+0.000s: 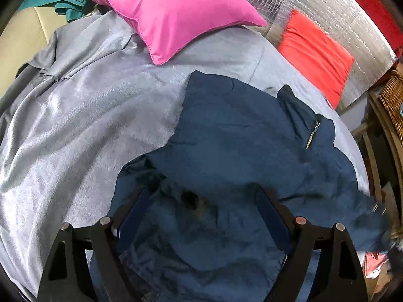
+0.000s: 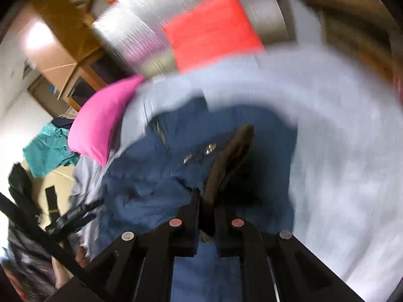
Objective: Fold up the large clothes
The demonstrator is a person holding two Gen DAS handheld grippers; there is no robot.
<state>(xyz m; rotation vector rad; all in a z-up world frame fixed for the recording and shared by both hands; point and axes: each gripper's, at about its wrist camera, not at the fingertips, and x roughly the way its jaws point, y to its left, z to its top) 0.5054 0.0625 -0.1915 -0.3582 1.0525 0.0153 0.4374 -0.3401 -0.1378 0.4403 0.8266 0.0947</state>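
Garment (image 1: 239, 138), navy, zip (image 1: 312, 133) at collar: spread crumpled on grey sheet (image 1: 88, 125) of bed, near edge, below pink cushion (image 1: 171, 12). Not yet folded.

Left gripper (image 1: 202, 193): poised over lower part of garment, jaws wide apart, nothing between pads; contact with cloth not determinable.

Right gripper (image 2: 207, 196): jaws together, clamped on dark fold judged to be edge of garment. View heavily blurred, so grip depth not confirmable.

Risks noted:
- Slippage from right jaws if only thin edge pinched; likely cause, fast lift against weight of cloth.
- Pinching of sheet along with garment by left jaws if closed too deep; result, sheet dragged into fold.
- Uneven fold from one-sided lift, other side lying slack and bunched.
- Zip snagging on cloth when layers brought together.
- Garment sliding off bed edge on right if pulled that way.

Containers: wicker basket (image 1: 393, 93) at far right, beside bed; only a corner visible, contents not determinable.
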